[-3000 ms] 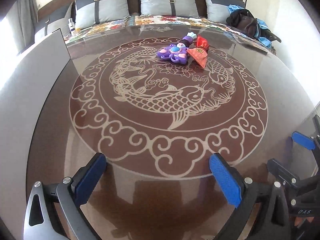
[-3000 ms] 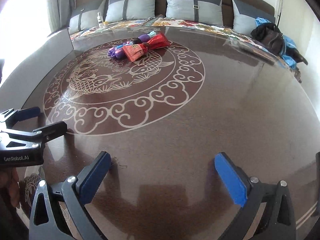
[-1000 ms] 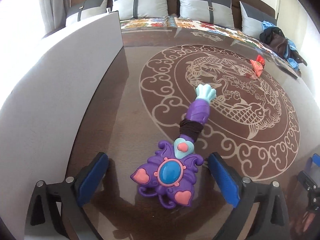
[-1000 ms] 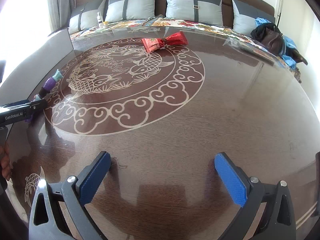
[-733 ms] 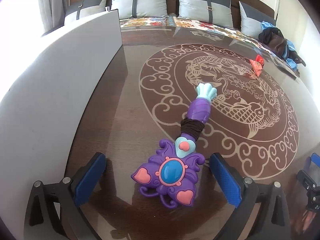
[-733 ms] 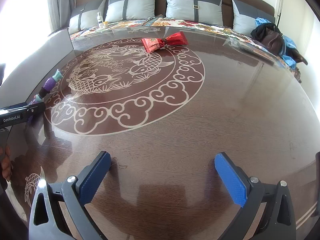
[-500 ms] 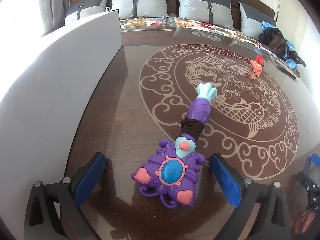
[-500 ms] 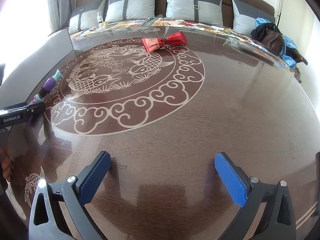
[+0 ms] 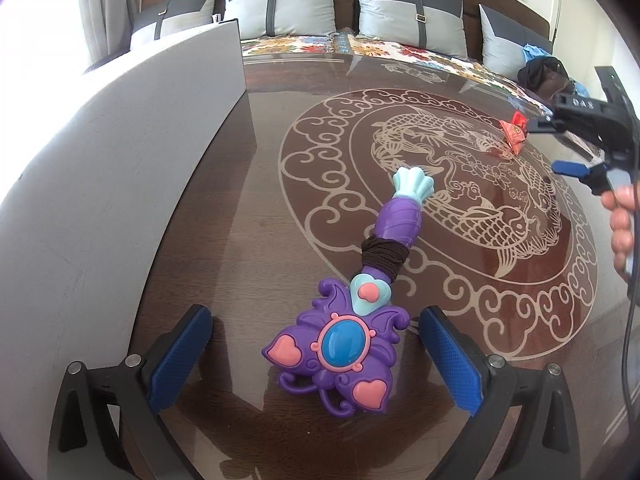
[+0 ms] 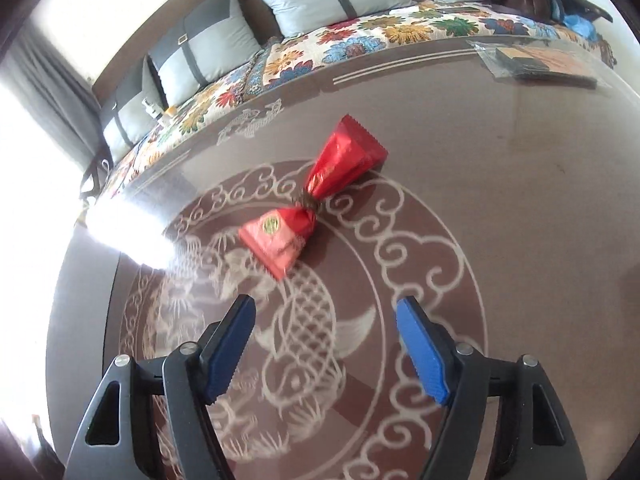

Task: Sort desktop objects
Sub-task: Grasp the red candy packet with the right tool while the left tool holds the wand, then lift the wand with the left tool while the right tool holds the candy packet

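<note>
1. L gripper (image 9: 314,350) jaws wide, straddling purple toy wand (image 9: 360,304) lying on surface (image 9: 248,216), not gripping.
2. R gripper (image 10: 326,344) jaws closing, empty; red candy pack (image 10: 312,200) just ahead.

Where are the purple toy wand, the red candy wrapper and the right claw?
purple toy wand (image 9: 340,344), left wrist view, blue gem.
red candy wrapper (image 10: 276,242), right wrist view, nearer half.
right claw (image 10: 326,344), right wrist view, between fingertips.
</note>
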The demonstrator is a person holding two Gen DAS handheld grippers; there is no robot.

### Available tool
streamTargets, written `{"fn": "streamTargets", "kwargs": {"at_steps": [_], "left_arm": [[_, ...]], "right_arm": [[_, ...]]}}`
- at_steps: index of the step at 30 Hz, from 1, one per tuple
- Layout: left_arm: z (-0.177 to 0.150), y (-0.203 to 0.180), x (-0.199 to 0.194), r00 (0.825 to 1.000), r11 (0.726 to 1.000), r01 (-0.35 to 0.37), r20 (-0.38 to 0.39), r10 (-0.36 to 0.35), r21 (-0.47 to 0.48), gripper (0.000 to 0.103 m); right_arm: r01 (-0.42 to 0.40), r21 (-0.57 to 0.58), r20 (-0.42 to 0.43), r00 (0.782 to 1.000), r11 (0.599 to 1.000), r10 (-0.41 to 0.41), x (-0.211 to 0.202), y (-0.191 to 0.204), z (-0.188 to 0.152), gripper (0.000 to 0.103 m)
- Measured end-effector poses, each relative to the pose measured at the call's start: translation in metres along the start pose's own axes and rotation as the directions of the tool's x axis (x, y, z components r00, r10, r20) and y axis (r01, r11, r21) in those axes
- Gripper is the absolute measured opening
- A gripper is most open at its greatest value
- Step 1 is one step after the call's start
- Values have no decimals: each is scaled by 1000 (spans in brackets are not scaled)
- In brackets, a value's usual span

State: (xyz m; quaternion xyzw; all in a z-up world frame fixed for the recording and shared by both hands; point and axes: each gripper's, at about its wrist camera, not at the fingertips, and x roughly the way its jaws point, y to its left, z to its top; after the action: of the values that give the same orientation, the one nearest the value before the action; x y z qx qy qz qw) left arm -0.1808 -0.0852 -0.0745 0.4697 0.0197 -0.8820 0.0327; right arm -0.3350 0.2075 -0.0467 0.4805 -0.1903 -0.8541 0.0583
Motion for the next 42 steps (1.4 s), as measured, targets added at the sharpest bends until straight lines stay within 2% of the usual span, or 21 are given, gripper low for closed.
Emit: {"fn": "streamTargets", "kwargs": {"at_steps": [3, 6, 8, 9, 10, 11, 15, 19, 21, 23, 26, 29, 31, 34, 37, 40, 42], "left_arm": [[0, 0, 0, 1000, 1000, -1, 0, 1, 1, 103], [-1, 0, 0, 1000, 1000, 0, 0, 0, 0, 103], [0, 0, 0, 1000, 1000, 0, 1, 0, -1, 103], [0, 0, 0, 1000, 1000, 0, 1, 0, -1, 103], [0, 0, 0, 1000, 1000, 0, 1, 0, -1, 103], [0, 0, 0, 1000, 1000, 0, 1, 0, -1, 103], [0, 0, 0, 1000, 1000, -1, 1, 1, -1, 103], [0, 1, -1, 1000, 1000, -2, 1, 2, -1, 103], [0, 1, -1, 1000, 1000, -2, 1, 2, -1, 103], [0, 1, -1, 1000, 1000, -2, 1, 2, -1, 103], [0, 1, -1, 1000, 1000, -2, 1, 2, -1, 103], [0, 1, -1, 1000, 1000, -2, 1, 2, -1, 103], [0, 1, -1, 1000, 1000, -2, 1, 2, -1, 103], [0, 1, -1, 1000, 1000, -2, 1, 2, 0, 103], [0, 1, -1, 1000, 1000, -2, 1, 2, -1, 103], [0, 1, -1, 1000, 1000, -2, 1, 2, 0, 103], [0, 1, -1, 1000, 1000, -2, 1, 2, -1, 103]], "right_arm": [[-27, 101, 12, 1000, 995, 26, 22, 8, 31, 74], [52, 94, -3, 999, 994, -52, 39, 23, 48, 73], [109, 14, -12, 994, 994, -109, 45, 36, 52, 60], [120, -35, -21, 992, 992, -121, 49, 40, 52, 35], [131, -90, -21, 991, 987, -134, 49, 45, 48, 25], [137, -146, -14, 990, 980, -141, 48, 47, 42, 25], [116, -372, -12, 991, 921, -130, 32, 57, -3, 25], [95, -569, 6, 994, 817, -111, -12, 58, -89, 25], [90, -631, 31, 995, 770, -91, -37, 55, -134, 25], [83, -659, 49, 997, 748, -67, -60, 48, -171, 25], [87, -653, 79, 996, 753, -46, -84, 40, -209, 25], [100, -620, 99, 994, 778, -49, -92, 35, -223, 29], [126, -595, 113, 991, 793, -72, -91, 32, -220, 47], [128, -567, 121, 990, 814, -72, -89, 26, -214, 62], [97, -522, 94, 994, 847, -55, -86, 19, -206, 68], [128, -533, 108, 991, 837, -82, -85, 24, -209, 73], [123, -511, 99, 991, 850, -84, -84, 21, -207, 78]]}}
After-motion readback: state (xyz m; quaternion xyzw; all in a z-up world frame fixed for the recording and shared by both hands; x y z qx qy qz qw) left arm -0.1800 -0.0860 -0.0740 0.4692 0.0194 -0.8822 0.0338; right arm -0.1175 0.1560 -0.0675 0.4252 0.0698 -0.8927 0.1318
